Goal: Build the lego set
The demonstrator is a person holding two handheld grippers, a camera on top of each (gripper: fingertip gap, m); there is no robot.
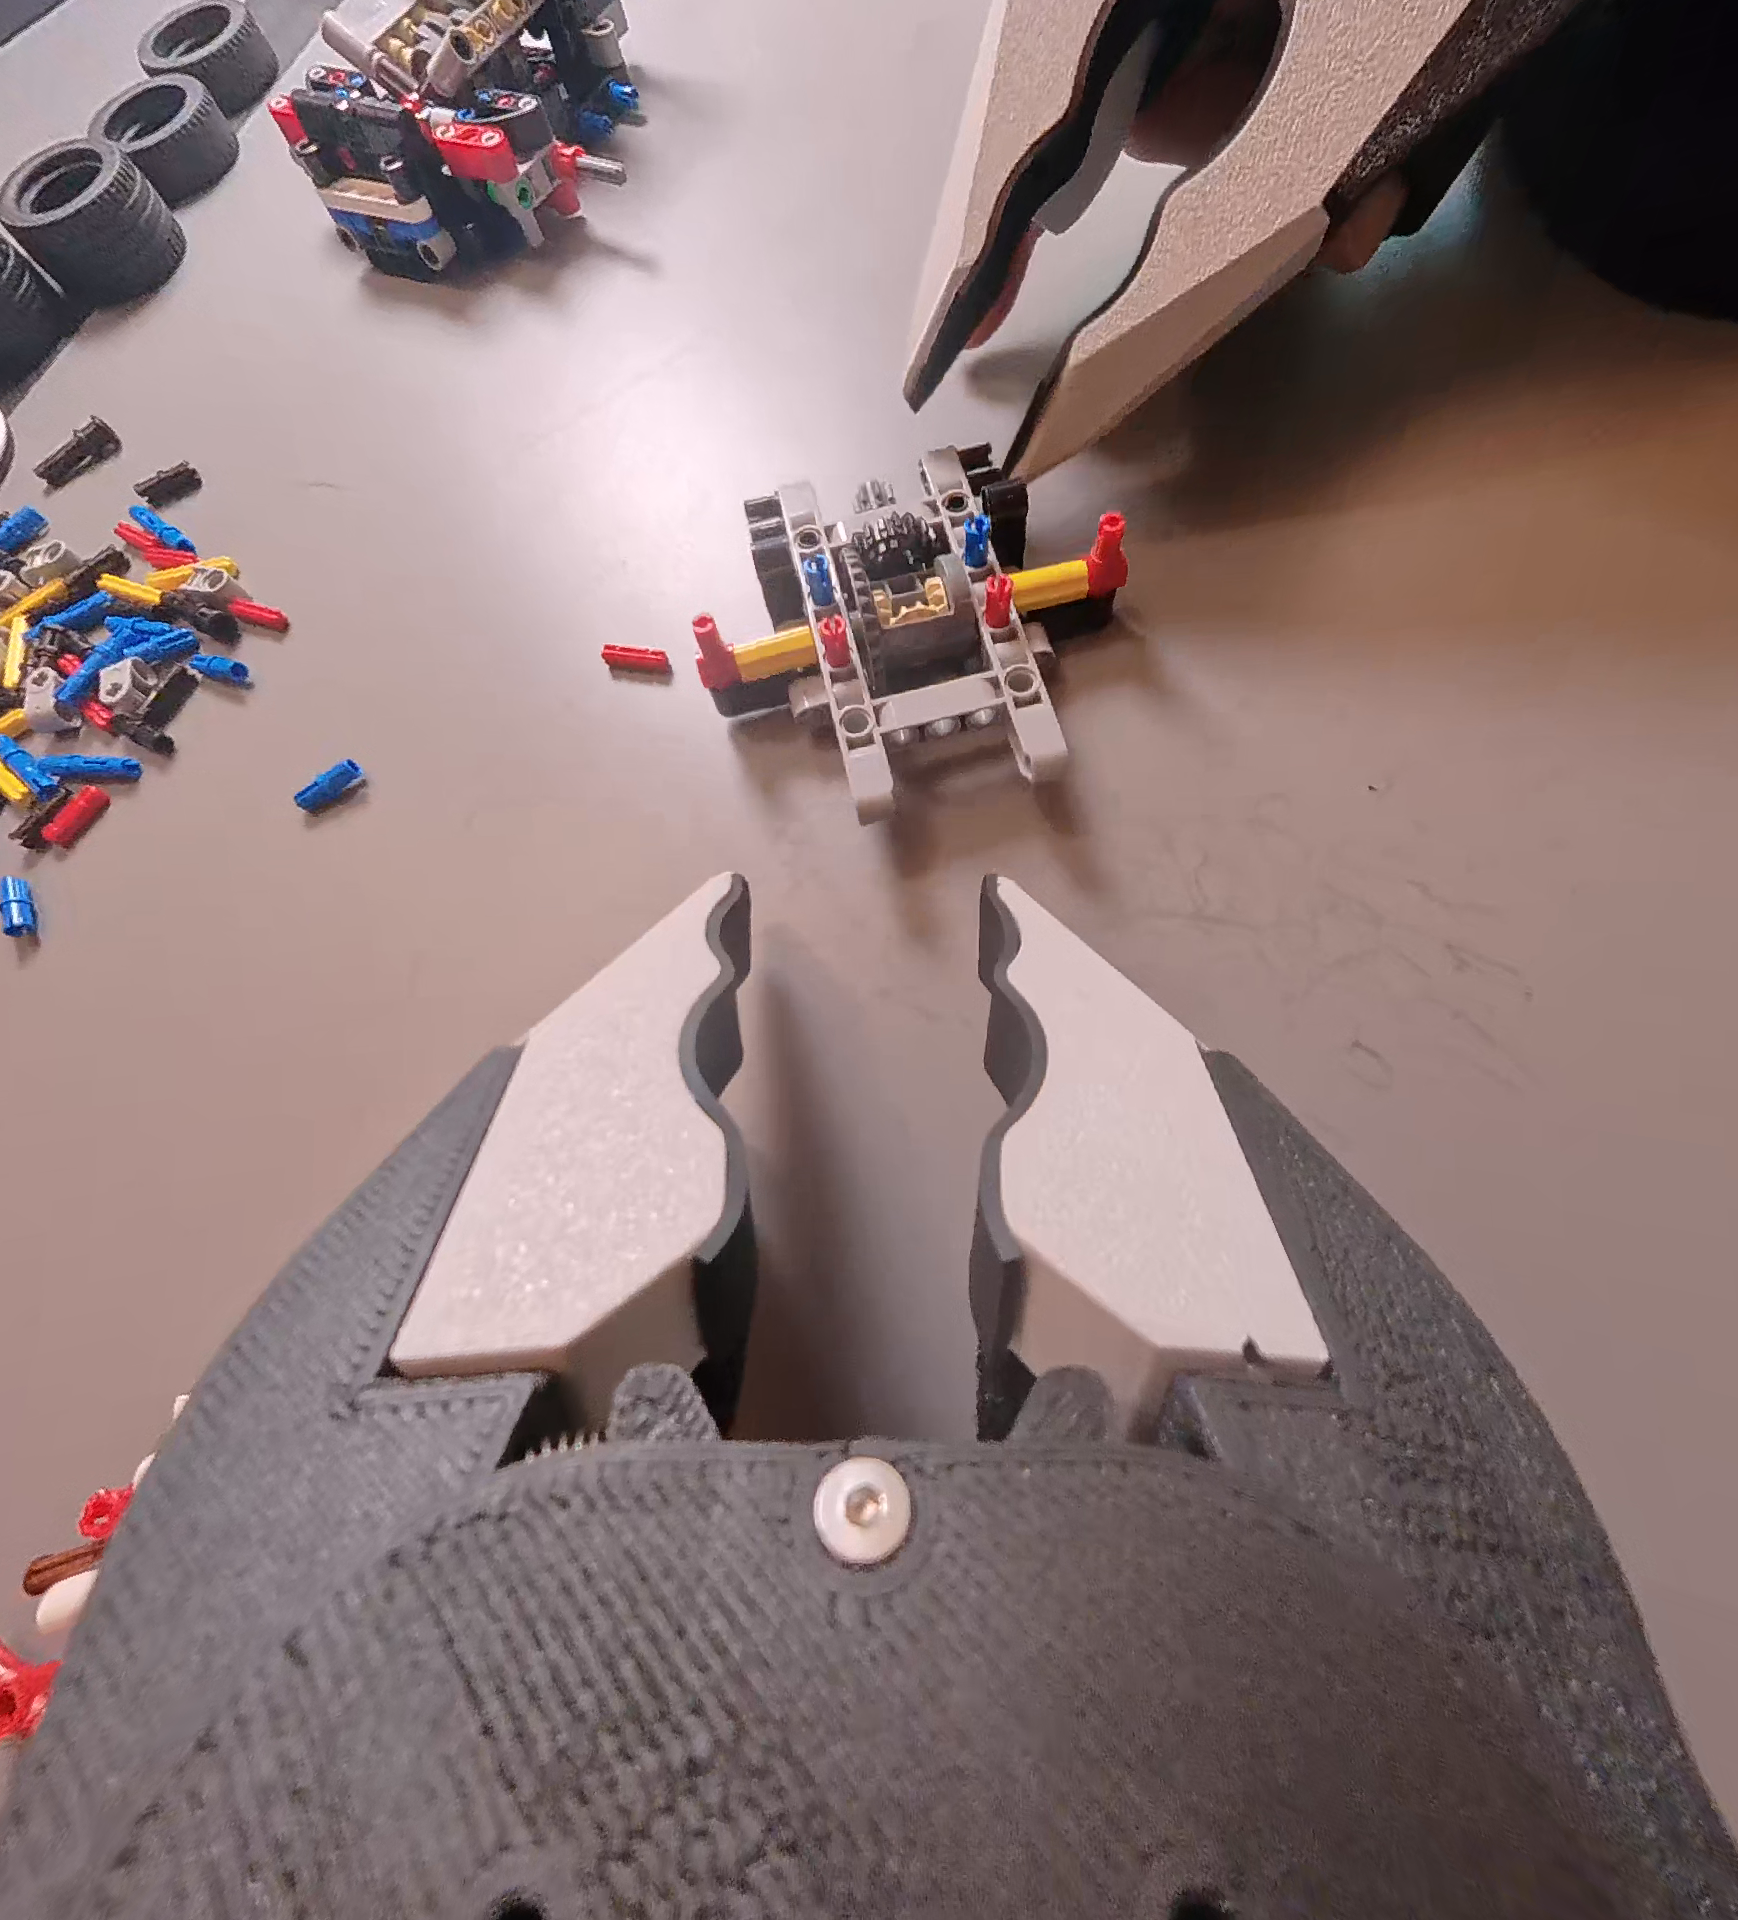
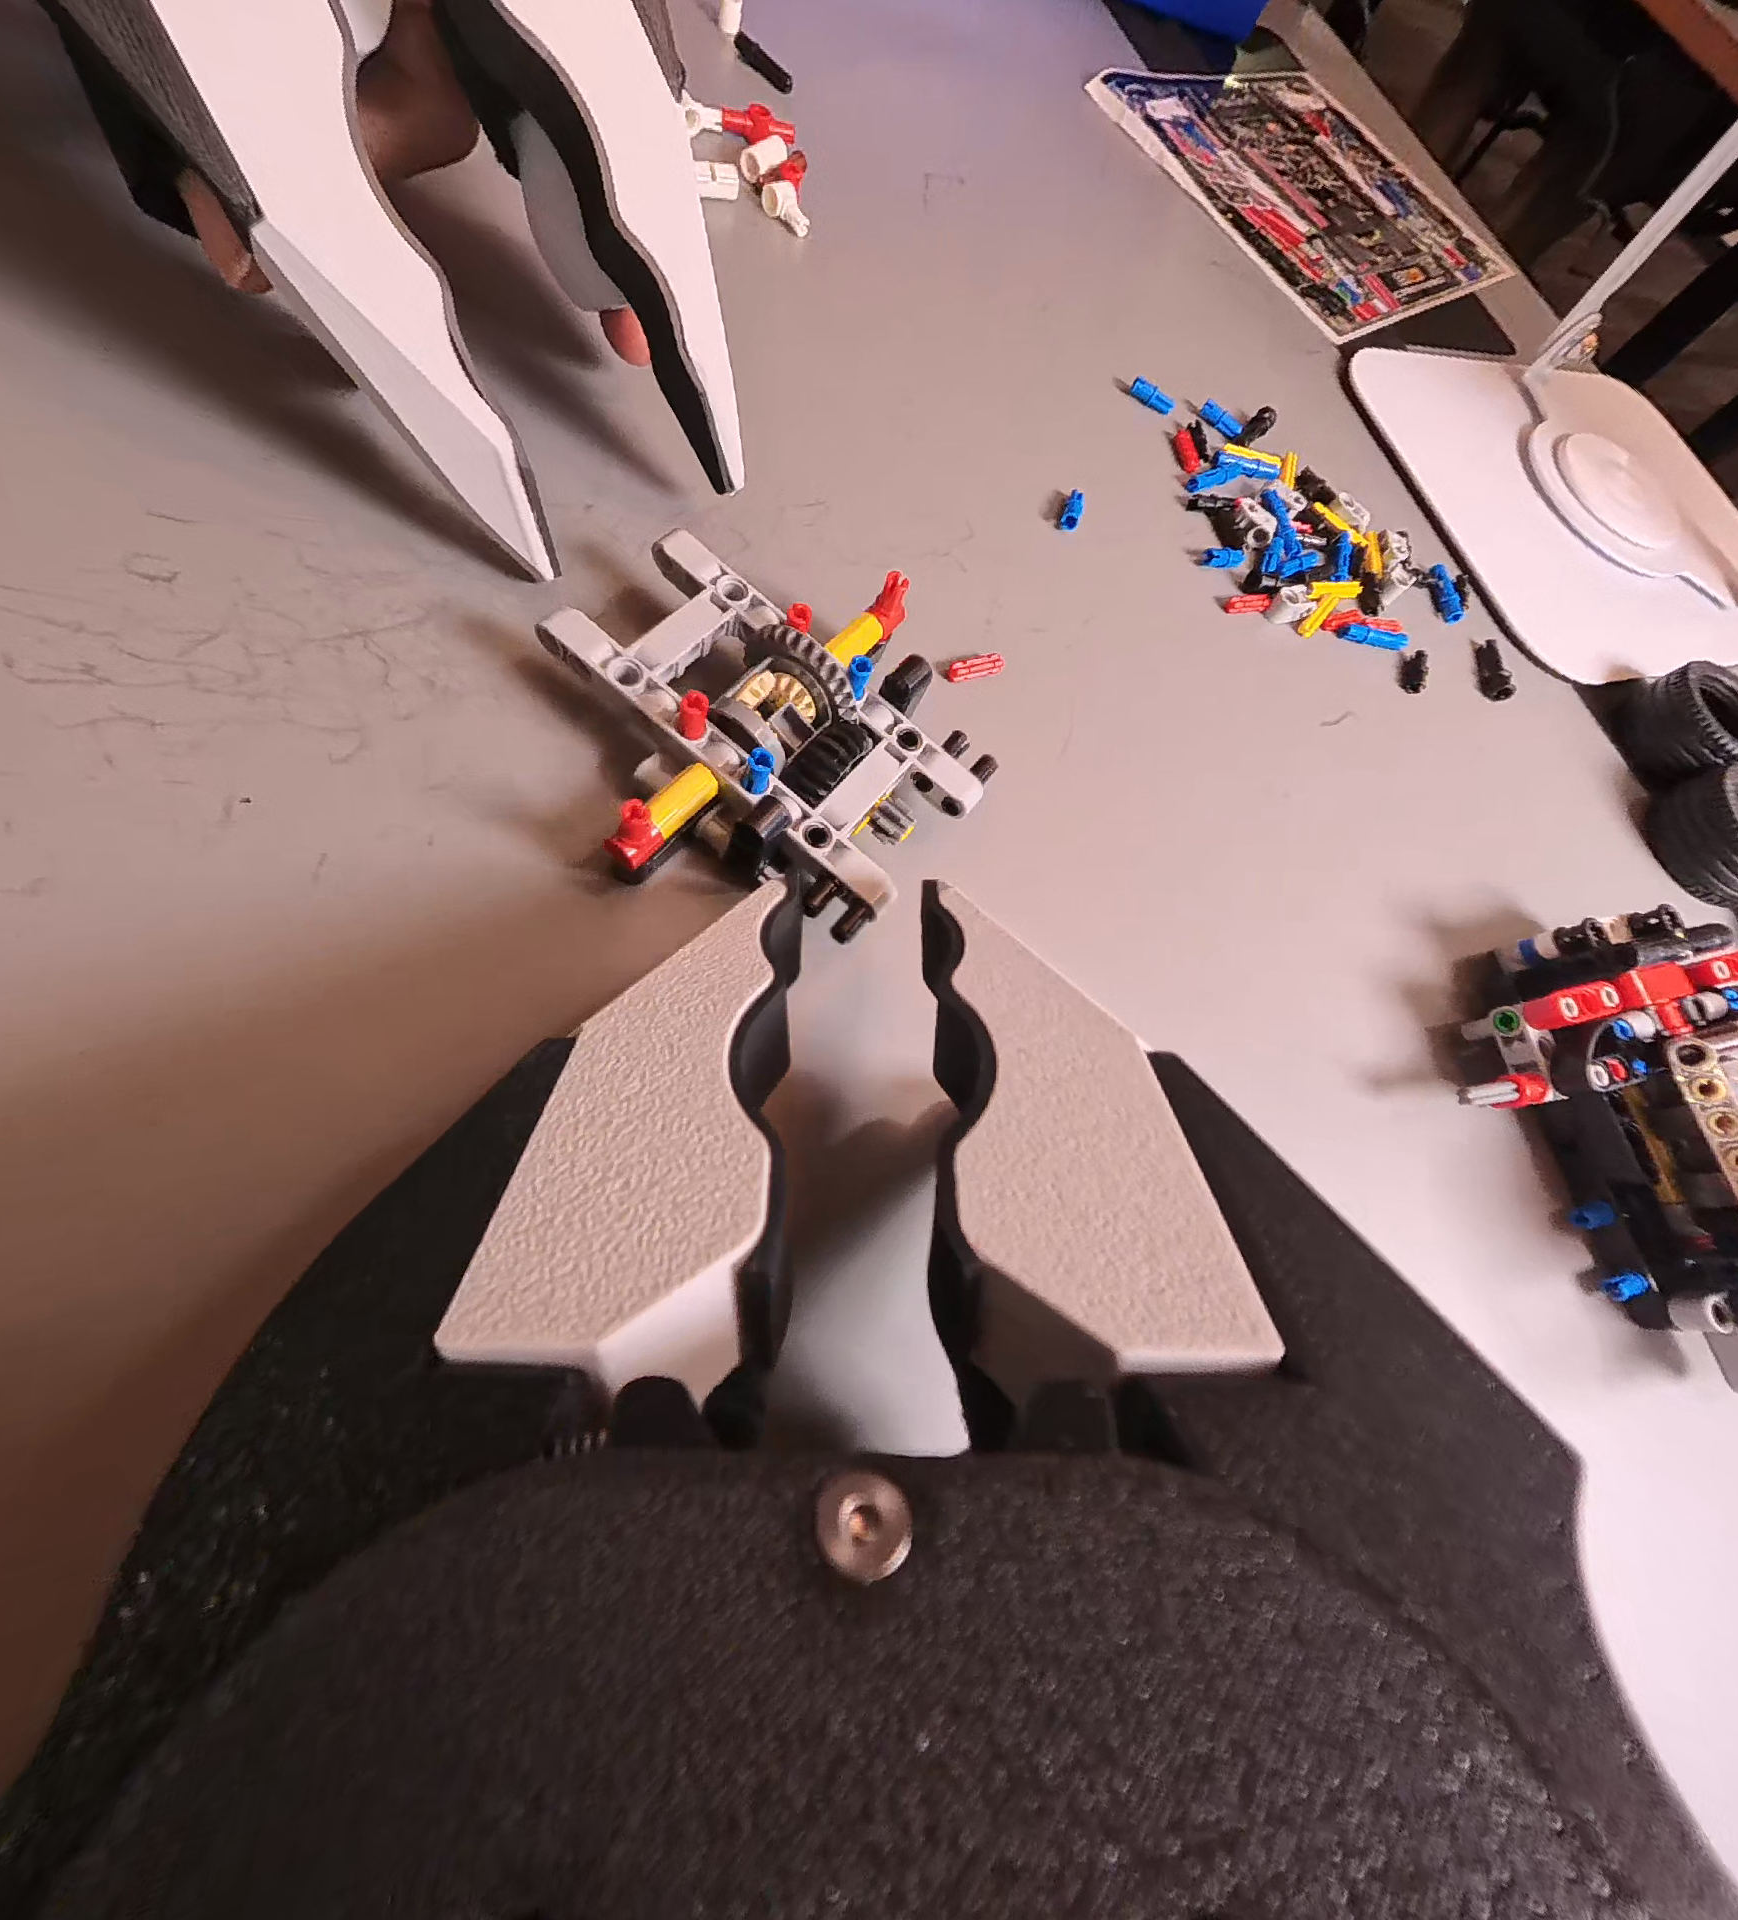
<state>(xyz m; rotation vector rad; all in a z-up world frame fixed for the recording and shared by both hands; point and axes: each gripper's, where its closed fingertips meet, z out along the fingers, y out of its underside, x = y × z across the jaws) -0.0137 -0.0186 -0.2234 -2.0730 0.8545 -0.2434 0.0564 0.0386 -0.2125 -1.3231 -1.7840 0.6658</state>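
- The small grey gear assembly (image 1: 901, 639) sits on the desk (image 1: 1364, 935), between the two tongs; it carries a yellow axle with red ends, blue and red pins and a dark gear.
- The left tongs (image 1: 860, 883) hover just short of the assembly with a clear gap between the tips and nothing in it.
- The right tongs (image 2: 860, 888) stand parted too, empty; one tip lies right at the assembly's black pins, and whether it touches them is hard to tell.
- A lone red pin (image 1: 636, 657) lies just beside the assembly.
- The pile of loose pins (image 1: 65, 665) lies well off to one side of the assembly, its pieces too small to sort.
- The larger black build (image 1: 449, 135) beyond the assembly is cut off at the top in the left wrist view and at the edge in the right.
- The black tyres (image 1: 86, 208) next to that build are partly cropped in both views.
- Only the right wrist view shows the printed instruction sheet (image 2: 1301, 197), a white stand base (image 2: 1571, 509) past the pile, and fingers behind the left tongs.
- A few red and white parts (image 1: 13, 1662) near the left tongs' body are half hidden.
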